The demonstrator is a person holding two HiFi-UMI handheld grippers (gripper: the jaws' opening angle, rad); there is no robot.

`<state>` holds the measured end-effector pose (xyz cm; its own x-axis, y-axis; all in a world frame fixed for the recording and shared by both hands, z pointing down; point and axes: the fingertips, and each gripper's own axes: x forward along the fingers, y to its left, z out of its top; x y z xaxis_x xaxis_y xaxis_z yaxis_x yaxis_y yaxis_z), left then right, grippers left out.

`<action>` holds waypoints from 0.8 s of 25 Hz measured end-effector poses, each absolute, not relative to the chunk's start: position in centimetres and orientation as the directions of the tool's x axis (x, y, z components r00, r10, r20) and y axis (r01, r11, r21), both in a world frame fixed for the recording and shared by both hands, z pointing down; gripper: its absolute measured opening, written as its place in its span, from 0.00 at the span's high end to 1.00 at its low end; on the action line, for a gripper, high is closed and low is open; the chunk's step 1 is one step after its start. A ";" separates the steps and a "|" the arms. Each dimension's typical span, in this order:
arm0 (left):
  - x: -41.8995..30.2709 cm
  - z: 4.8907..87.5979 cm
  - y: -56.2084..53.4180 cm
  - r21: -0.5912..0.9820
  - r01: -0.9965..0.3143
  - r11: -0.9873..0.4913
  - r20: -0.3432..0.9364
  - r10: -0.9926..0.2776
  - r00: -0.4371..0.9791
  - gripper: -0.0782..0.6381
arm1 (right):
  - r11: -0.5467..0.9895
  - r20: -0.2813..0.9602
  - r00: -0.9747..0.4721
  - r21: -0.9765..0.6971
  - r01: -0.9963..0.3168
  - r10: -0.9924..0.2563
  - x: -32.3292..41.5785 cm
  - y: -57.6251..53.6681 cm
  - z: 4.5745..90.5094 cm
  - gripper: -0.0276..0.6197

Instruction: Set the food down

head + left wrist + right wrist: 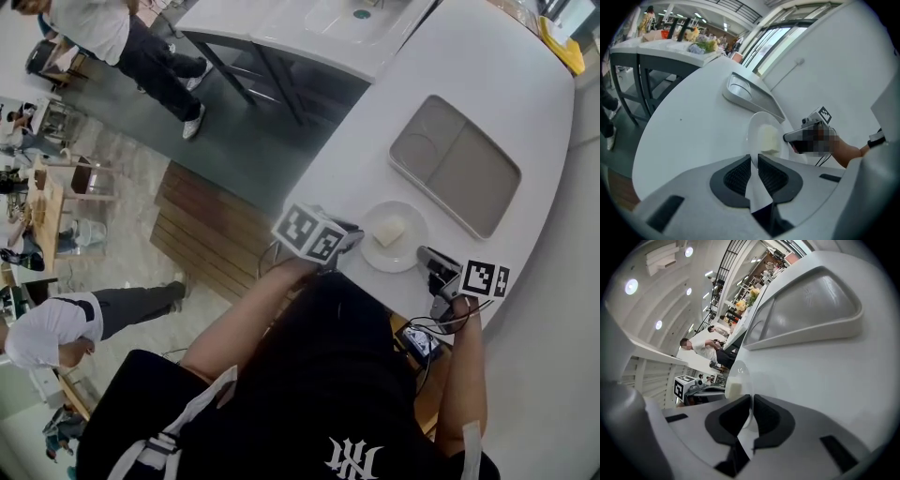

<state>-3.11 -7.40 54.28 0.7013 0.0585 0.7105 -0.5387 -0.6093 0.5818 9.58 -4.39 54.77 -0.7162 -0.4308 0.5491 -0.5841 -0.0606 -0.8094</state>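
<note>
A small white plate (409,251) holds a pale block of food (389,230) on the white counter (487,75). My left gripper (352,237) pinches the plate's left rim, and my right gripper (427,256) pinches its near right rim. In the left gripper view the plate (757,126) stands edge-on between the dark pads of the left gripper (754,160), with the food (768,139) beyond and the right gripper (806,133) opposite. In the right gripper view the right gripper (751,405) is shut on the plate (744,376); the food (732,390) sits behind its rim.
A grey sectioned tray (455,164) lies on the counter just beyond the plate, seen too in the left gripper view as the tray (750,93) and the right gripper view as the tray (811,305). The counter's curved edge drops off at the left. People stand on the floor far left.
</note>
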 end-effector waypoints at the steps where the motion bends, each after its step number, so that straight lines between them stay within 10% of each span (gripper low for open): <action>1: -2.6 54.0 -7.7 0.578 -0.529 -0.621 0.709 0.062 0.702 0.83 | -0.065 0.546 -0.711 -0.811 -0.582 -0.444 10.1 -4.5 54.6 0.92; 20: 11.6 50.8 -16.6 0.502 -0.339 -0.796 0.698 0.141 0.702 0.83 | -0.144 0.527 -0.544 -0.791 -0.594 -0.652 23.2 -10.6 51.6 0.92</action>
